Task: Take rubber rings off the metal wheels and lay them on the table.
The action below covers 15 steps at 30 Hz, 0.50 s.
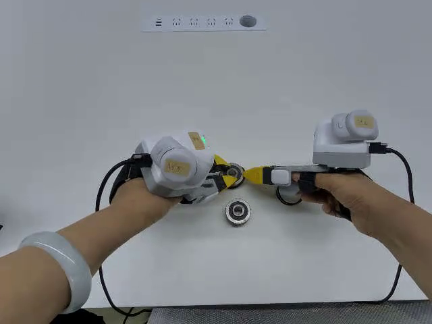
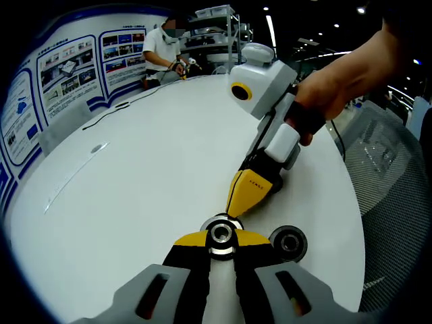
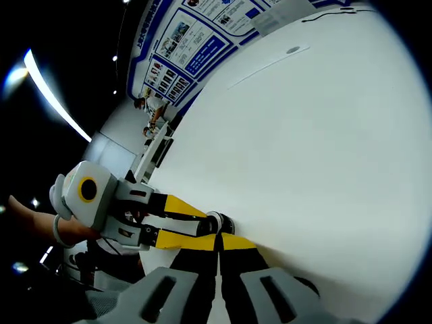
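Nearest the person, a pale bracelet [image 1: 59, 265] is sitting on the left wrist, at 7 o'clock in the head view. The left hand [image 1: 138, 199] is gripping the left hand-held gripper [image 1: 228, 173], and a black cable [image 1: 101, 196] is looping away from it across the white bench [image 1: 202, 263].

Just past the hands, near the middle of the head view, a loose wheel [image 1: 237, 211] is lying flat on the bench with a dark rubber ring [image 1: 227, 211] around its rim. It is lying apart from both grippers, at 6 o'clock from the point where they meet.

Just beyond it, the left hand-held gripper is pinching a second metal wheel [image 1: 234, 172] between its yellow tips, which are pressing on it from both sides in the left gripper view.

The right hand [image 1: 344, 196] is holding the right hand-held gripper [image 1: 250, 175], which is pointing toward 9 o'clock at that held wheel. Its jaws are pressed together into one yellow wedge, and the tip is touching the wheel's rim. I cannot tell whether it is nipping the rubber there.

Farther off, the bench is stretching away bare to a white power strip [image 1: 204, 22] at 12 o'clock. In the left gripper view, a person [image 2: 162, 44] is standing beyond the bench's far end, at 11 o'clock.
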Available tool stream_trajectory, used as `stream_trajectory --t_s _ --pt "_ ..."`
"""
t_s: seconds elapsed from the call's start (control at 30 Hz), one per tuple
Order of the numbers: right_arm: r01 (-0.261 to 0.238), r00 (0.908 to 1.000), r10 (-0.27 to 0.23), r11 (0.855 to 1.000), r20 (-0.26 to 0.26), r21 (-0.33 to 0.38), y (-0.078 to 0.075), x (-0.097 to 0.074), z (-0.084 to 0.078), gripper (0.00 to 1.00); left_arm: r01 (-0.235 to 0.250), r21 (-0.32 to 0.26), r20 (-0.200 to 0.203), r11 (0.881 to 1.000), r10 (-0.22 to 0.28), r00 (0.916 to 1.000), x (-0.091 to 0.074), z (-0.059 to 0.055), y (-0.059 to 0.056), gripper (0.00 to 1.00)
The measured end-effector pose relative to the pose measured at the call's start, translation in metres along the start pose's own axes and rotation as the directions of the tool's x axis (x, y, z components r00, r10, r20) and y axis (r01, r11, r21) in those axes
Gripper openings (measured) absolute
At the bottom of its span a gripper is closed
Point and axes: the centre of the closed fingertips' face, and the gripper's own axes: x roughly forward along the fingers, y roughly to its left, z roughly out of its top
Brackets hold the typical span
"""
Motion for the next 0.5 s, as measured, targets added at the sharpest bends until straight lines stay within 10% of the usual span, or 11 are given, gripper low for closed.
stream_trajectory --t_s 0.5 --pt "-0.006 0.9998 0.006 1.0 0.019 -0.016 0.011 0.001 0.003 0.01 0.001 0.0 -0.003 1.0 -0.001 1.0 0.0 0.0 0.0 0.12"
